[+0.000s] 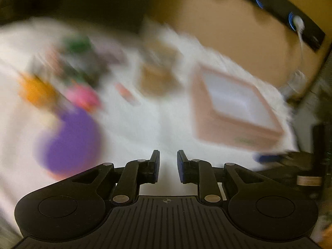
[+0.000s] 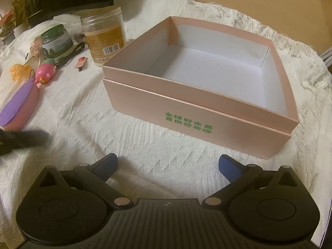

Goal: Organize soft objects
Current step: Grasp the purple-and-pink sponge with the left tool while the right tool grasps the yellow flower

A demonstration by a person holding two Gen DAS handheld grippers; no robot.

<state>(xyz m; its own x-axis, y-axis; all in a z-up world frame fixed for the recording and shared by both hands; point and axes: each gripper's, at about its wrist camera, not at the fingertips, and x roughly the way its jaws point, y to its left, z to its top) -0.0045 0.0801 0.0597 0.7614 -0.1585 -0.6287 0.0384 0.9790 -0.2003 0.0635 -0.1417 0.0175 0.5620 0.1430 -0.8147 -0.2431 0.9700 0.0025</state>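
Observation:
An empty pink cardboard box [image 2: 186,122] with green lettering and a white inside stands on the white cloth just ahead of my right gripper [image 2: 167,159], which is open with nothing between its fingers. A purple-and-pink sponge [image 2: 18,105] lies at the left, with a pink soft toy [image 2: 45,73] and an orange fluffy piece [image 2: 19,71] beyond it. The left wrist view is motion-blurred: the sponge [image 1: 70,143] shows left of my left gripper [image 1: 168,155] and the box [image 1: 234,112] to its right. That gripper's pads stand nearly together over bare cloth, holding nothing.
A clear jar with an amber label [image 2: 104,39], a green-lidded jar [image 2: 56,41], a small hair clip [image 2: 81,63] and a black cord lie at the back left. The fringed cloth edge [image 2: 300,62] runs along the right on a tan table. A dark blur [image 2: 20,139] enters at the left.

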